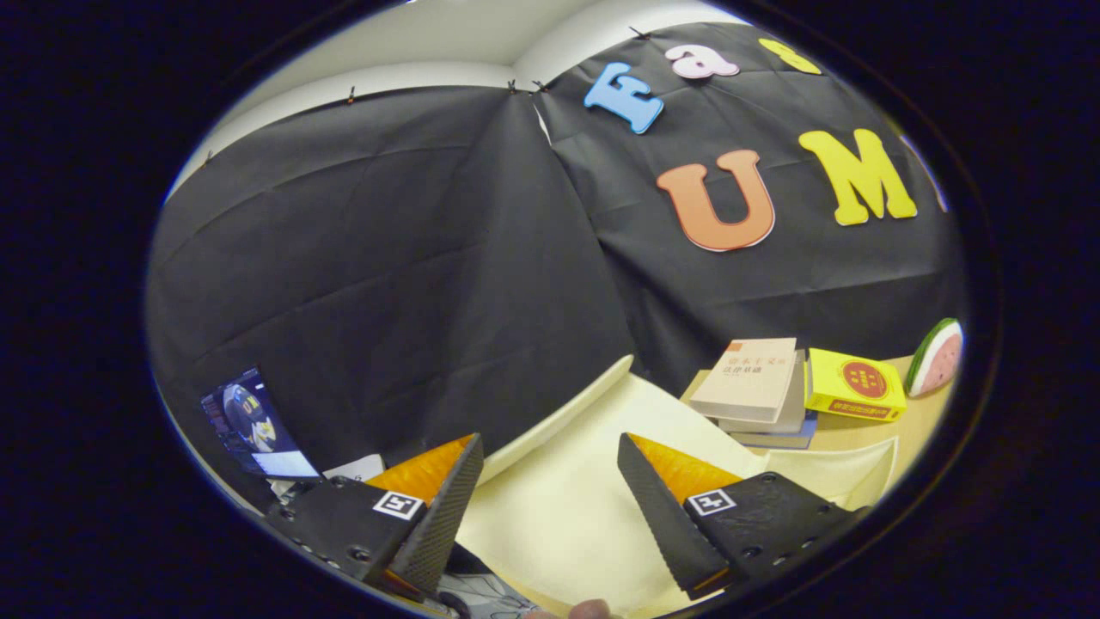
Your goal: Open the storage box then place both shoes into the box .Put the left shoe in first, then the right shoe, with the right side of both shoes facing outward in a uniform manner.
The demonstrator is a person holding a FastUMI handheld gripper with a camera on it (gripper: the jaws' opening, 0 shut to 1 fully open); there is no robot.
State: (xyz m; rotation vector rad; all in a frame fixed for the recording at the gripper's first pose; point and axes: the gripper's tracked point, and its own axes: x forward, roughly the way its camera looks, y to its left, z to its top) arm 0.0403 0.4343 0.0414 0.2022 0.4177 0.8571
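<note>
Jaws stand well apart, nothing clamped between them; the gripper is held tilted, its two black ribbed fingers with orange backing pointing over a pale cream surface. Each finger base carries a small square black-and-white marker.

Between the fingers and just ahead of them lies a broad pale cream panel, smooth and flat, with a raised rounded rim running along its far side against the black cloth wall. Whether this panel is the storage box or its lid cannot be told from here. A further cream edge shows beyond the right finger, near the books.

Beyond the right finger, on the wooden desk, sits a stack of books, the top one with a light cover. Just beside the stack lies a yellow box with a red round mark. Beyond that stands a watermelon-slice ornament, upright.

Left of the left finger a lit screen leans near the cloth wall. A fingertip shows below, between the finger bases.
</note>
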